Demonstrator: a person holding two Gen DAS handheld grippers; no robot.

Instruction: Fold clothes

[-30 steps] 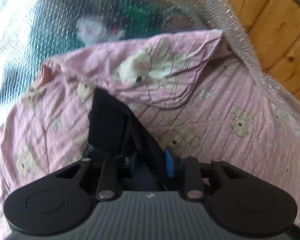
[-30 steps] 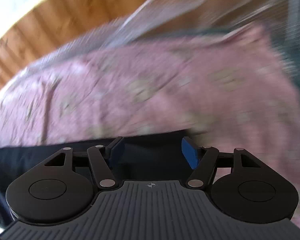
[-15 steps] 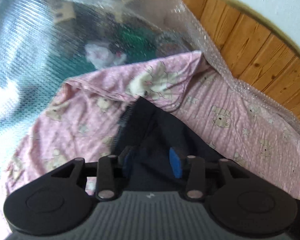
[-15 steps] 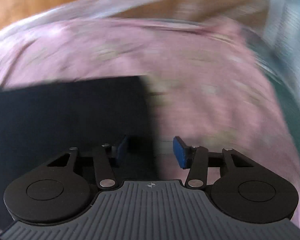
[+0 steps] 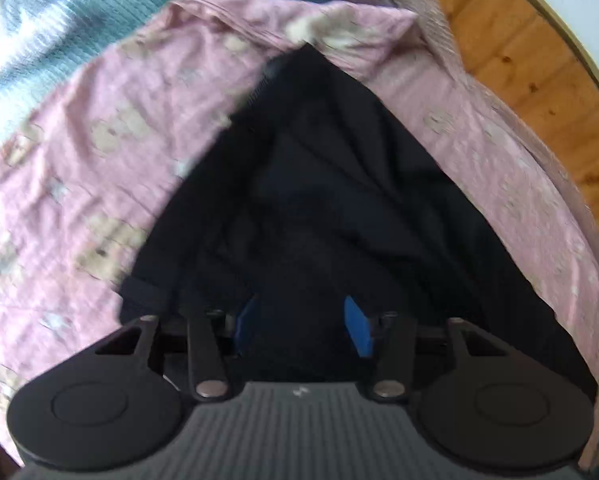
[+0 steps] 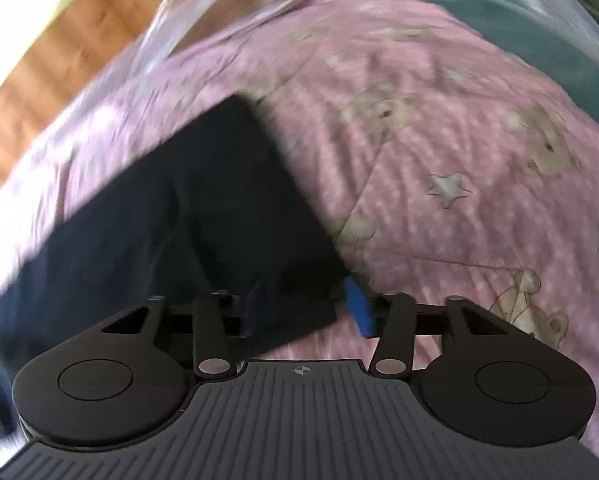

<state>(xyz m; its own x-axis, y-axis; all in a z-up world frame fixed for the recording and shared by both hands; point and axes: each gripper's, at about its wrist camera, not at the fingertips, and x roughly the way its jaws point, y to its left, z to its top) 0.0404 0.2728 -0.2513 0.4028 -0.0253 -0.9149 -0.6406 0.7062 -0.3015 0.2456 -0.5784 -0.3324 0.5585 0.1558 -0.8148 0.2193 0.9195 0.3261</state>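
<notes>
the left gripper (image 5: pixel 303 322) has its two blue pads spread apart, and the dark garment (image 5: pixel 331 200) lies between and under them; i cannot tell if a pad touches the cloth. the right gripper (image 6: pixel 305 306) is also spread apart, over the near corner of the dark garment (image 6: pixel 187 208), with its right pad just beyond the garment's right edge.

the dark garment lies on a pink sheet (image 5: pixel 99 152) printed with pale bears and stars. in the left view the garment narrows to a point far from the gripper, and pink sheet is free on both sides of it. in the right view its right edge runs straight, and the pink sheet (image 6: pixel 439 168) is open to the right of it. the garment is very dark, navy or black, with soft folds.

beyond the sheet are a wooden wall (image 5: pixel 539 80) and clear plastic wrap (image 6: pixel 539 8). no writing can be read.
</notes>
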